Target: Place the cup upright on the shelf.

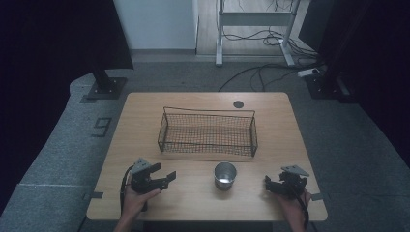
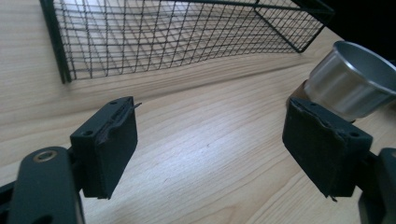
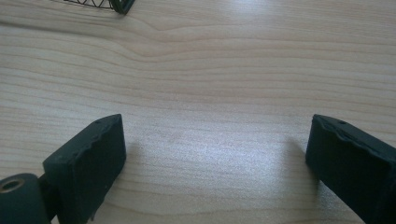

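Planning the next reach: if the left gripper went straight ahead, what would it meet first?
Probably bare wooden table, then the black wire mesh basket; the left gripper passes left of the shiny metal cup.

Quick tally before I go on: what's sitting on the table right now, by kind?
Wire basket: 1
Metal cup: 1
Grippers resting on the table: 2, left gripper and right gripper
Total: 4
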